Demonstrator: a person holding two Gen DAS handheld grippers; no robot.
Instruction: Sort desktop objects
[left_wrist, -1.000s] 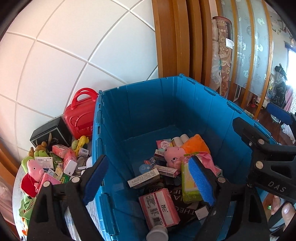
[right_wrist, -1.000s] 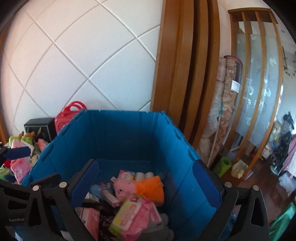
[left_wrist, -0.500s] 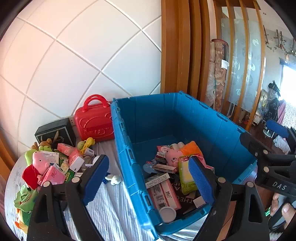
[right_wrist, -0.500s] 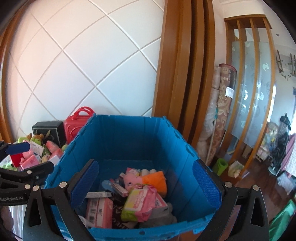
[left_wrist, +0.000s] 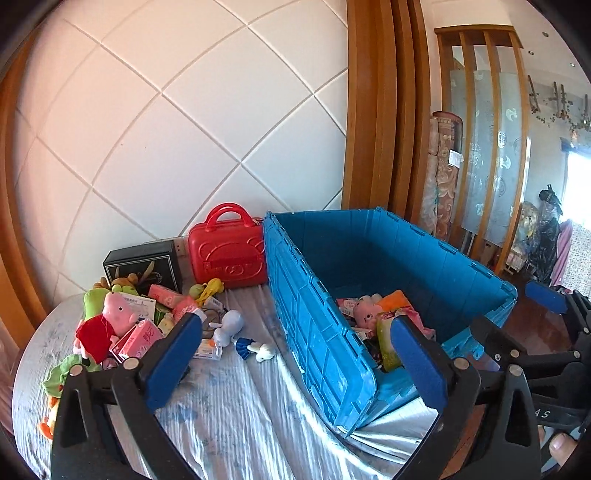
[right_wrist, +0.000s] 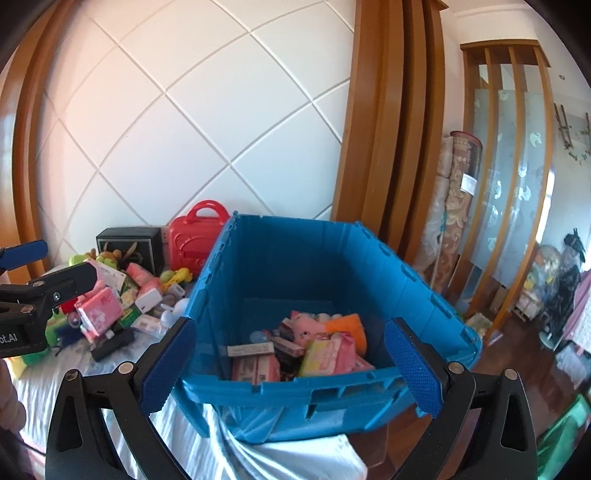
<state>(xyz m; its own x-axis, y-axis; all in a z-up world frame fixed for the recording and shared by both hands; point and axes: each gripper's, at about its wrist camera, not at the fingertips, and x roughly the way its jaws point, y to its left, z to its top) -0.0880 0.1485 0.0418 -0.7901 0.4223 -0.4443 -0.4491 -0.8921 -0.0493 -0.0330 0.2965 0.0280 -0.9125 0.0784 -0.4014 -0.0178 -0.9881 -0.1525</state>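
both grippers backing off from blue crate (right_wrist: 295, 391); left gripper (left_wrist: 295, 362) opening, right gripper (right_wrist: 291, 365) gaping, both empty; crate overhanging table edge, risking tipping.

We're in a home, prob. a living/dining area. White padded wall panels (left_wrist: 177, 122) w/ diamond seams, set in a curved wood frame (right_wrist: 384, 110). Wood-slat divider w/ frosted patterned glass (right_wrist: 517, 177), rolled carpets (right_wrist: 458, 206) leaning beside it, dark wood floor (right_wrist: 517, 354). Table under a striped cloth (left_wrist: 236, 410) carries household clutter: plush toys (left_wrist: 110, 317), a red toy suitcase (left_wrist: 227, 251), small packets, a blue plastic crate (right_wrist: 332, 280) of the same. Clothes & bags heaped by the far window.
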